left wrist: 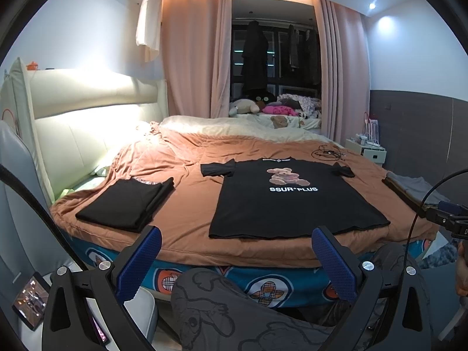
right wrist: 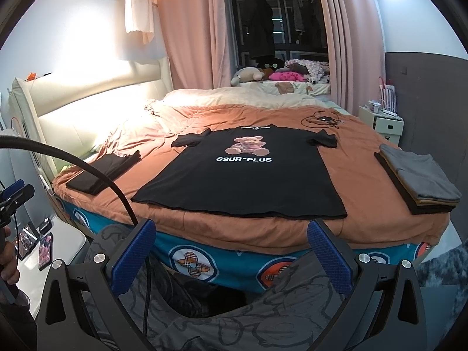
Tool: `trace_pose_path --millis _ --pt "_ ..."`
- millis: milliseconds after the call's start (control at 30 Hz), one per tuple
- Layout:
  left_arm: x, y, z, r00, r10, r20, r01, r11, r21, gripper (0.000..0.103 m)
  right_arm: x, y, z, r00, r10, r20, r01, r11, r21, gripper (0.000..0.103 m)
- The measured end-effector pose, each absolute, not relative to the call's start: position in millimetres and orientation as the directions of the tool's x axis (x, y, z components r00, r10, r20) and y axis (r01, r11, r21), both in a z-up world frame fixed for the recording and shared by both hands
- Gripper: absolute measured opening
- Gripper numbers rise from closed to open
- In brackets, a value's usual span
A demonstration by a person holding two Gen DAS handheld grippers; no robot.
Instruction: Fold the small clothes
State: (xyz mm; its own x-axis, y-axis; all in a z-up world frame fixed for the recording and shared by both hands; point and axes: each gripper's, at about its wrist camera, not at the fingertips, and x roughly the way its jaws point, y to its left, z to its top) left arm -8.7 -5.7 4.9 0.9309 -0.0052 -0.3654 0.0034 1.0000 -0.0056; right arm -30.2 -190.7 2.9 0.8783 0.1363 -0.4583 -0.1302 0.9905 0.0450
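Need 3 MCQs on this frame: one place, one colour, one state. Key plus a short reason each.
1. Where does the grey-topped folded stack lie?
A) right of the T-shirt
B) on the headboard
C) on the nightstand

2. What colour is the spread T-shirt?
A) white
B) black
C) pink

3. How do the grippers stand?
A) both shut on cloth
B) left shut
C) both open, holding nothing

Key: 1 A, it sits at the bed's right edge; 2 B, black with a bear print; 3 C, the left gripper and right gripper have fingers spread, short of the bed.

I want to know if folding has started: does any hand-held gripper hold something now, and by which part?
Nothing is held. The left hand-held gripper and the right hand-held gripper are both open, short of the black T-shirt lying flat on the bed.
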Motion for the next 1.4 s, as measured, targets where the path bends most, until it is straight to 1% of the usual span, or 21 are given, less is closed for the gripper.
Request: trace_pose_path --millis 1400 --pt "-12.1 -7.8 6.0 0.934 -0.004 -0.356 0.000 1.000 -0.010 0.103 -32.1 -192.2 2.6 0.880 0.149 -0.451 -0.147 0.988 0.040 0.103"
